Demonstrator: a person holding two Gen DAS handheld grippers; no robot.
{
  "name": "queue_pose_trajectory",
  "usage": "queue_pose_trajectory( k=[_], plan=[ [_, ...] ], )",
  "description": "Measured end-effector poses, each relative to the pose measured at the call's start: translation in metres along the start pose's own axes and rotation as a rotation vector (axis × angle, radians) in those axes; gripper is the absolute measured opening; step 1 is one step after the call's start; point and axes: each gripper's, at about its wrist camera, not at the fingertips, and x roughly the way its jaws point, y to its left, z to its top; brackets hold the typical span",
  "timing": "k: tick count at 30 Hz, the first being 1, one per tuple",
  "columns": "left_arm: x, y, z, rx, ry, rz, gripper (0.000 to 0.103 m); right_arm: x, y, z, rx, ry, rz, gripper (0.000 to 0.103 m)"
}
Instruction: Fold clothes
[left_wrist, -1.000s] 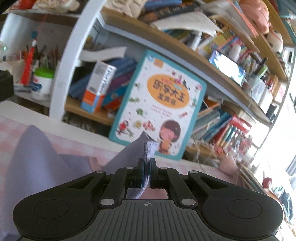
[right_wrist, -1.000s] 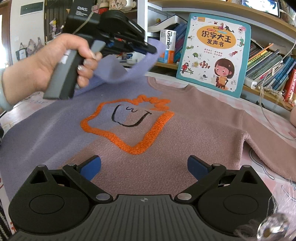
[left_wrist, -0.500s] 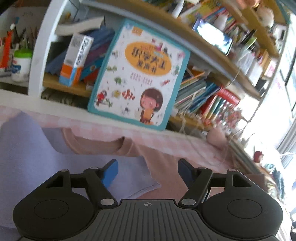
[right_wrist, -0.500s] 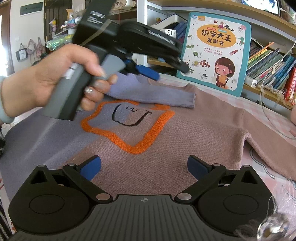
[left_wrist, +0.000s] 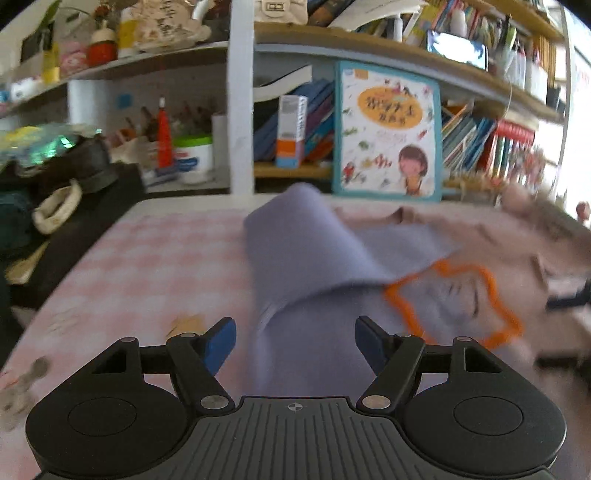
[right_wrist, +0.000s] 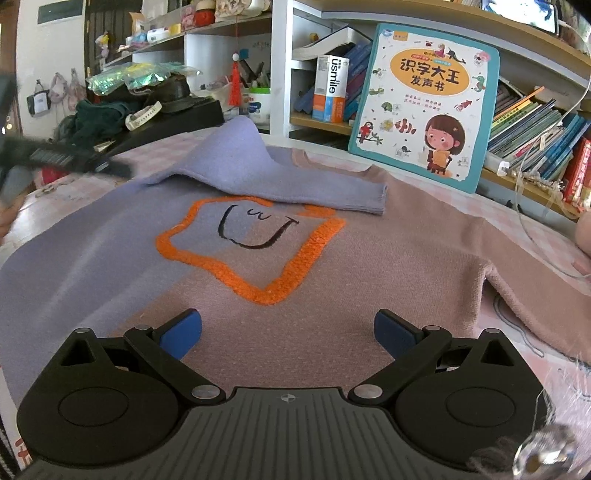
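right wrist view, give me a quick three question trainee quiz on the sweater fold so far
1. True or false: the lilac knitted sleeve lies folded across the chest of the lilac and dusty pink knitted sweater.
2. Multiple choice: the sleeve's cuff end lies (A) just above the orange fuzzy star outline, (B) hanging off the table, (C) inside the right claw.
3. Fill in: both the right claw and the left claw are ____ and hold nothing.

Key: 1 true; 2 A; 3 open.
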Motion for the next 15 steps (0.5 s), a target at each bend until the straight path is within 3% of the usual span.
queue_pose_trajectory(
  k=[5, 10, 15],
  plan=[
    [-0.011, -0.017, 0.007, 0.160, -0.050, 0.033, 0.073, -0.013, -0.018, -0.004, 0.132, -0.016, -0.022, 0.100],
    [0.006, -0.087, 0.041, 0.356, -0.107, -0.186, 0.073, -0.023, -0.028, -0.014, 0.233, -0.024, -0.042, 0.100],
    [0.060, -0.168, 0.057, 0.554, -0.105, -0.231, 0.071, -0.023, -0.023, -0.015, 0.211, -0.009, -0.045, 0.101]
  ],
)
